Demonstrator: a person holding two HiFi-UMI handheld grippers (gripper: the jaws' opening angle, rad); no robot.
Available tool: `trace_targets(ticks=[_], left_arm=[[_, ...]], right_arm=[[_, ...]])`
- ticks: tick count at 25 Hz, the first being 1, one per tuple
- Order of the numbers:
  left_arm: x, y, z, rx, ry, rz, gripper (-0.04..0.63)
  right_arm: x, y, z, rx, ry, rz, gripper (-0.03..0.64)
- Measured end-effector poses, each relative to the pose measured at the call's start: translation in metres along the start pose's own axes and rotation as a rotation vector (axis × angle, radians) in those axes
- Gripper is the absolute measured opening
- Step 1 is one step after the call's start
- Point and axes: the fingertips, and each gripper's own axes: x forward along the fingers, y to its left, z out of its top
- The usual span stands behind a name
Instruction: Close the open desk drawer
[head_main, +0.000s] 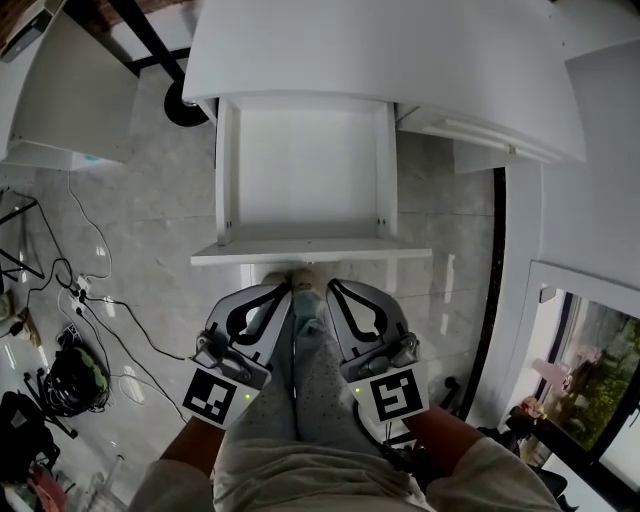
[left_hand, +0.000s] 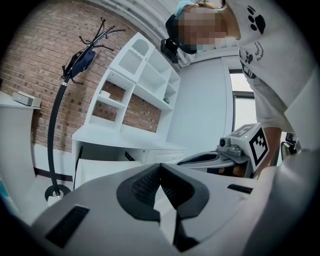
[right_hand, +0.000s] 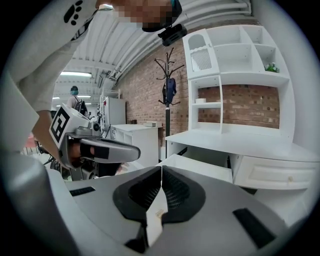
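Note:
The white desk (head_main: 400, 50) has its drawer (head_main: 305, 165) pulled out toward me and empty, its front panel (head_main: 310, 252) nearest. Both grippers hang side by side just short of that panel, not touching it. My left gripper (head_main: 283, 289) is shut with nothing between its jaws, and my right gripper (head_main: 333, 288) is shut and empty too. In the left gripper view the closed jaws (left_hand: 160, 166) point at the open drawer (left_hand: 100, 167). In the right gripper view the closed jaws (right_hand: 161, 168) face the drawer (right_hand: 200, 167) from its other corner.
A shelf hutch (right_hand: 235, 65) stands on the desk, and a closed drawer (right_hand: 277, 172) sits beside the open one. A black coat stand (left_hand: 60, 125) rises left of the desk. Cables (head_main: 80, 290) lie on the floor at left. My legs (head_main: 310, 390) are between the grippers.

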Motion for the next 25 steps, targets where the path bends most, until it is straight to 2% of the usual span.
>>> trace_targets(ticks=[4, 7, 9, 17, 23, 25], left_arm=[[0.004, 0.003, -0.015, -0.008, 0.014, 0.000, 0.017], [0.006, 0.006, -0.022, -0.014, 0.021, 0.011, 0.017], [0.009, 0.007, -0.025, -0.016, 0.020, 0.013, 0.017], [0.016, 0.007, -0.044, -0.022, 0.043, -0.009, 0.017], [0.018, 0.010, -0.056, -0.016, 0.055, -0.012, 0.017], [0.019, 0.011, -0.060, -0.015, 0.061, -0.012, 0.017]], right_arm=[[0.008, 0.003, -0.019, -0.026, 0.026, 0.024, 0.032], [0.010, 0.007, -0.049, -0.153, 0.157, 0.094, 0.032], [0.014, 0.007, -0.059, -0.170, 0.174, 0.103, 0.032], [0.031, 0.010, -0.089, -0.151, 0.189, 0.091, 0.032], [0.042, 0.005, -0.118, -0.021, 0.255, 0.059, 0.034], [0.044, 0.004, -0.125, -0.008, 0.278, 0.050, 0.034]])
